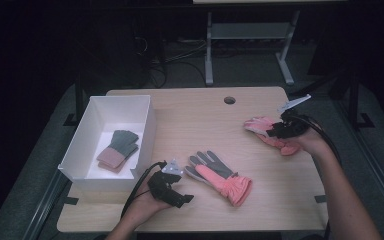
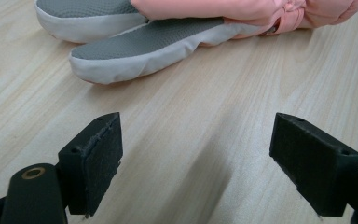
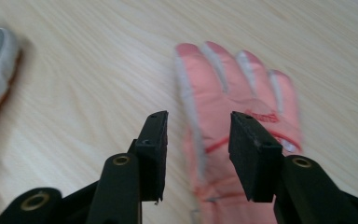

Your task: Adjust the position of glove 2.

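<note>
Pink glove, cuff hidden behind the right claw, lies ungripped; left claw released.

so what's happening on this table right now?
A person holds a gripper in each hand at a wooden table. The left gripper is open, low over the table near the pink-and-grey glove. The right gripper is open over the pink glove, its jaws either side of the glove's edge, not closed on it. A green glove pair lies in the white box at the left.
</note>
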Motion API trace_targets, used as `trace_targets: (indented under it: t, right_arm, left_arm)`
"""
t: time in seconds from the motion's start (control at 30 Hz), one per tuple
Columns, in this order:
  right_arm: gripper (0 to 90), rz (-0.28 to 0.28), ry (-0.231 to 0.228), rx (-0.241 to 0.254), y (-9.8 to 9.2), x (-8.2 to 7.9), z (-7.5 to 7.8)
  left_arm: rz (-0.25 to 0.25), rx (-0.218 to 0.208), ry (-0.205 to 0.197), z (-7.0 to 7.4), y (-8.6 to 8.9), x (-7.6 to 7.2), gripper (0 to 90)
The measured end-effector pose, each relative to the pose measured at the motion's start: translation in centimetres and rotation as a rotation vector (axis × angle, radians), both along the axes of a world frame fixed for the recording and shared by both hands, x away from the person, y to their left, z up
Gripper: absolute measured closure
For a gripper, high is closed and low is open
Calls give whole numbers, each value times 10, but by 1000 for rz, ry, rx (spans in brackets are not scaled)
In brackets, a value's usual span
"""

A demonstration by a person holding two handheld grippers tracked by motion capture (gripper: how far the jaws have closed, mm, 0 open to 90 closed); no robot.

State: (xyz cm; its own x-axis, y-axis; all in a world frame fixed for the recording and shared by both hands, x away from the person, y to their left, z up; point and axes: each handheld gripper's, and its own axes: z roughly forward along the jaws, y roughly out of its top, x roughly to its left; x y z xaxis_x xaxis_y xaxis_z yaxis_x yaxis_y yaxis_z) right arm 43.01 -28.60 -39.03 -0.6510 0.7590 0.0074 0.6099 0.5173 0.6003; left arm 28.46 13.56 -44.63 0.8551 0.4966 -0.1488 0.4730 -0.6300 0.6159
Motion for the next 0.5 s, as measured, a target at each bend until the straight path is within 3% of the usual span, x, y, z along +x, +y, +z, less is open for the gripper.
trace_targets:
  t: [0.13, 0.23, 0.5]
  right_arm:
    - [572, -21, 27, -51, -14, 12, -5]
    - [573, -32, 45, -45, -19, 17, -10]
    - [537, -20, 109, -82, -24, 28, -31]
  left_arm:
    - [5, -4, 5, -1, 0, 0, 167]
    - [3, -4, 4, -1, 0, 0, 167]
    - [-15, 12, 14, -3, -3, 0, 167]
